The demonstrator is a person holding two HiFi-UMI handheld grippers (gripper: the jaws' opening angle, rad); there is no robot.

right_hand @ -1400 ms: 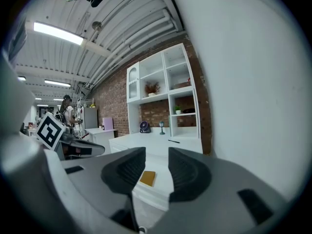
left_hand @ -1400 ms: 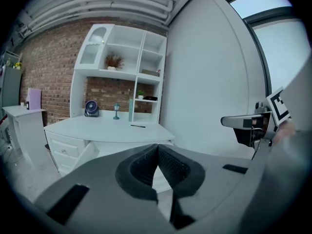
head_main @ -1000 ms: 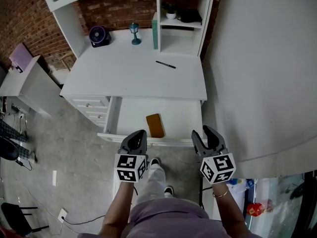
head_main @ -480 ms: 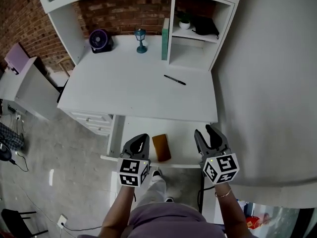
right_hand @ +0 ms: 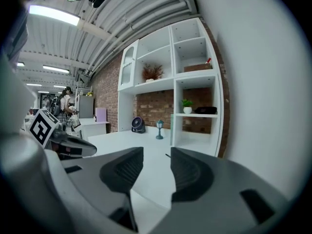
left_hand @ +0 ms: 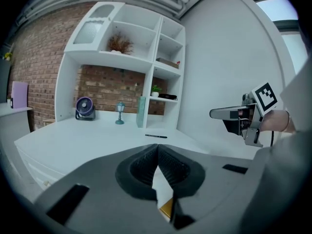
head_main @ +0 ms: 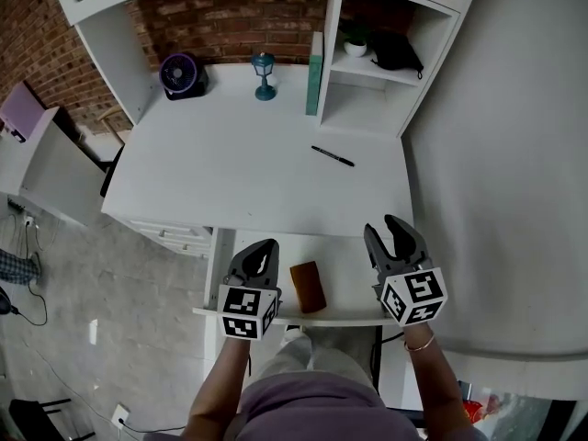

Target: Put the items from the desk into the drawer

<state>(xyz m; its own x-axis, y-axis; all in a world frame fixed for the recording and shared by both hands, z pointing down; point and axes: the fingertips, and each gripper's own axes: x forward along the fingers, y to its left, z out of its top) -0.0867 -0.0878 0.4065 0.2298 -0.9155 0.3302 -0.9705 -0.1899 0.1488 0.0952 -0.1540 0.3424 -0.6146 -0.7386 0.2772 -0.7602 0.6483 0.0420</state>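
**A:** Which step is this?

**B:** Between pick-ups, I'd say. The left gripper hangs over the front edge of the open drawer, fingers pressed together on nothing. Right of it, on the drawer floor, lies a flat brown thing, perhaps a wallet or slim case; the view is too coarse to tell. The right gripper, at the drawer's right end, has its fingers spread and is empty.

**A:** What remains on the desk?

**B:** Along the back, a purple fan, a teal lantern and a green book standing upright. Nearer and right of centre is the pen.

**A:** And next?

**B:** Likely the pen. The right gripper would have to reach forward past the drawer, drop low and close across the barrel.

**A:** How does it look?

**B:** Thin and black, lying flat and slanted, well apart from everything else.
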